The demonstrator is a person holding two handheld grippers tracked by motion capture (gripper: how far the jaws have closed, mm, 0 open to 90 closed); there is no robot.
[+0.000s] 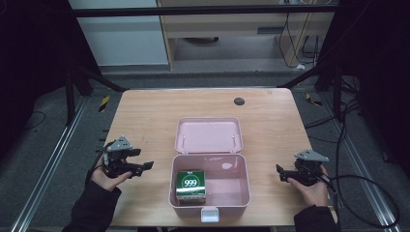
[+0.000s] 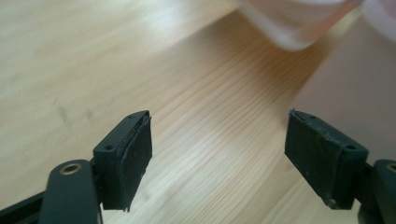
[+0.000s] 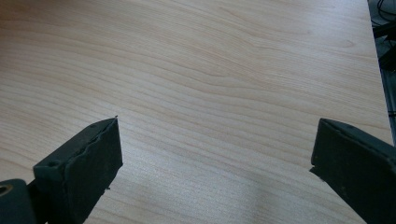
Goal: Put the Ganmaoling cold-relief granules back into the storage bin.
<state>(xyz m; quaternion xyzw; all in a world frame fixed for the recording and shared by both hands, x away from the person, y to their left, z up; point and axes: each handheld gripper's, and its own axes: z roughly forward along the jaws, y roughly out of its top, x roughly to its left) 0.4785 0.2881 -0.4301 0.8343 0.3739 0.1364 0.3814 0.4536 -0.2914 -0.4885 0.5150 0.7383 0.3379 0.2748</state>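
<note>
A pink plastic case (image 1: 237, 186) stands open at the table's front centre, its lid (image 1: 208, 135) laid back flat behind it. Inside, against its left wall, stands a green carton marked 999 (image 1: 190, 185). My left gripper (image 1: 143, 158) is held just left of the case, open and empty, jaws pointing toward it. In the left gripper view the left gripper (image 2: 219, 121) hovers over bare wood, with the pink case (image 2: 299, 23) blurred at the top right. My right gripper (image 1: 281, 173) is to the right of the case, open and empty. In the right gripper view the right gripper (image 3: 215, 130) spans plain tabletop.
The wooden table (image 1: 145, 116) has a small black round cap (image 1: 239, 101) near its far edge. A white latch (image 1: 209, 213) sticks out at the case's front. Cables (image 1: 358, 193) trail off the right side, and dark floor and frame rails surround the table.
</note>
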